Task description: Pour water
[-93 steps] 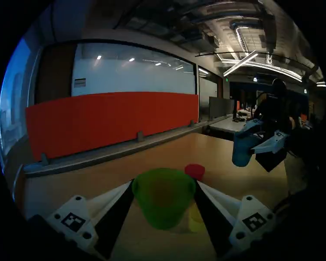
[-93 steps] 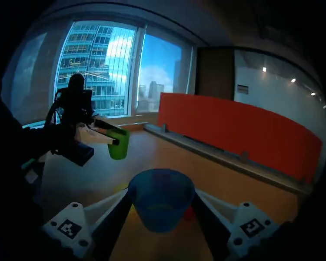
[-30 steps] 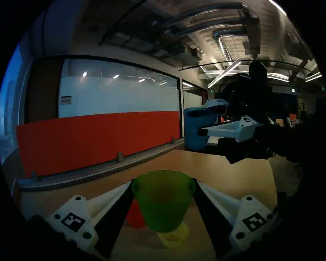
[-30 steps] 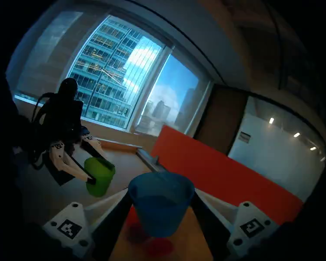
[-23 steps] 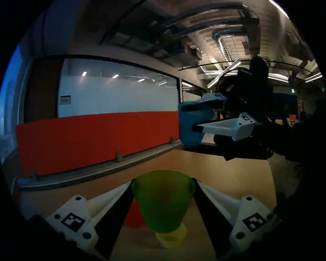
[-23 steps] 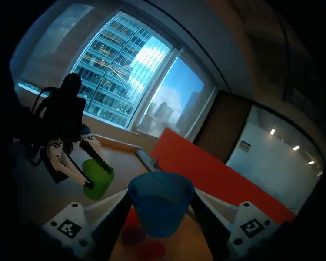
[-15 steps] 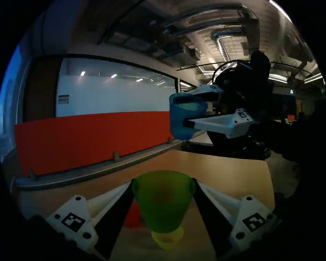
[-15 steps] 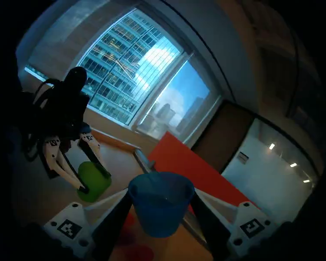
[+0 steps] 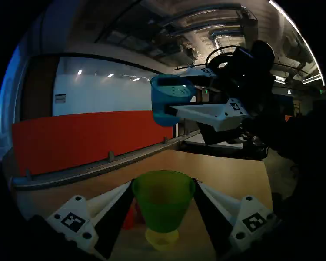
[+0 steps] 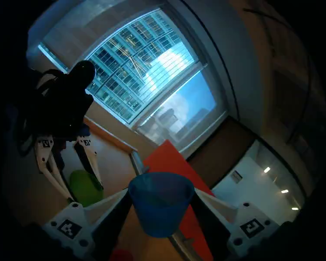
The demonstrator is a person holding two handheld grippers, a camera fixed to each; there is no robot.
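Left gripper (image 9: 163,182) grips the green cup (image 9: 164,209), right gripper (image 10: 161,185) the blue cup (image 10: 161,213). Centre blue over green; tip slowly.

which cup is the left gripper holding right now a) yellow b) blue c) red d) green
D: in the left gripper view the green cup sits clamped between the left gripper's own fingers, while the blue cup is held higher up by the right gripper.
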